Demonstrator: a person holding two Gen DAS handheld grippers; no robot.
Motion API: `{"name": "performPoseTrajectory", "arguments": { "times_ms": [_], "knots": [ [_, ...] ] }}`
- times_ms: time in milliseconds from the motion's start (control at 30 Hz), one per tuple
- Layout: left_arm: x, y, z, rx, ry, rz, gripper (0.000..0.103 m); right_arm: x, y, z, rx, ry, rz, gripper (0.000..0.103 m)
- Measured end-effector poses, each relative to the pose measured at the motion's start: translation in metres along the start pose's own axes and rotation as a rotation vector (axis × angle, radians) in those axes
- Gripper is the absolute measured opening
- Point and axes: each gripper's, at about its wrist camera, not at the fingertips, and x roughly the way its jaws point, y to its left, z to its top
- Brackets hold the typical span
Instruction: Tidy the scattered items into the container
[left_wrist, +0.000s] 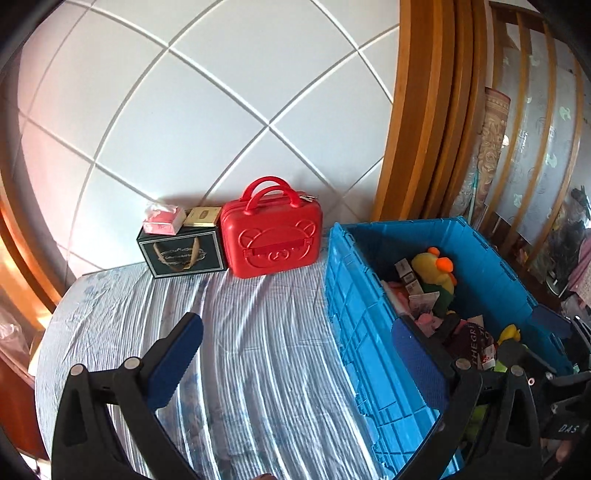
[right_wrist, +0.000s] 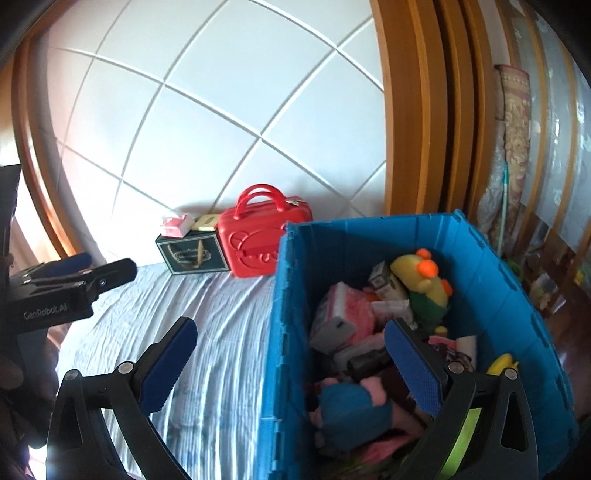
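On the striped bedsheet (left_wrist: 258, 350), toward the bed's right edge, a blue crate (left_wrist: 354, 332) is sitting open and already crowded with things: a yellow plush toy (right_wrist: 421, 284) with orange bumps is leaning against the far wall of the crate, small cartons (right_wrist: 384, 282) are lying beside it, a pink packet (right_wrist: 351, 310) is resting nearer the left wall, and a blue-and-pink soft toy (right_wrist: 351, 402) is lying at the near end. A small yellow toy (right_wrist: 504, 363) is peeking out by the right wall.

Both tools are hanging idle. The left hand-held gripper (left_wrist: 295, 362) is hovering over the sheet with its jaws spread wide and nothing between them, one pad over the bare bed and the other over the crate's near corner. The right hand-held gripper (right_wrist: 291, 365) is likewise gaping and empty, straddling the crate's left wall.

As for progress, the sorting is looking nearly finished, or finished: the stretch of sheet in front of the crate is showing no loose items at all. What is remaining on the bed is gathered at the head edge against the white tiled wall: a red carry case (left_wrist: 271, 236) with a bear face, a dark gift box (left_wrist: 183, 253) touching its left side, and on top of that box a pink packet (left_wrist: 164, 218) and a small gold box (left_wrist: 202, 216). Whether these count as scattered items I cannot tell; they are looking deliberately placed. If they do belong in the crate, the two small things on the box would be the easy picks, while the red case might need more room than the crate is offering.
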Motion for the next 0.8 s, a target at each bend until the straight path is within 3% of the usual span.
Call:
{"name": "performPoseTrajectory", "arguments": {
  "times_ms": [233, 433, 667, 800],
  "knots": [
    [-0.048, 0.066, -0.033, -0.032, -0.028, 0.053, 0.103, -0.019, 0.072, -0.013, -0.044, 0.012, 0.005, 0.103],
    [-0.075, 0.11, -0.063, -0.06, -0.013, 0.074, 0.103, -0.037, 0.104, -0.025, -0.024, 0.033, -0.03, 0.103],
    [-0.084, 0.126, -0.088, -0.087, 0.04, 0.041, 0.103, -0.053, 0.12, -0.039, -0.032, 0.051, -0.054, 0.103],
    [-0.095, 0.126, -0.092, -0.103, 0.032, 0.056, 0.103, -0.055, 0.12, -0.044, -0.036, 0.065, -0.033, 0.103]
  ]
}}
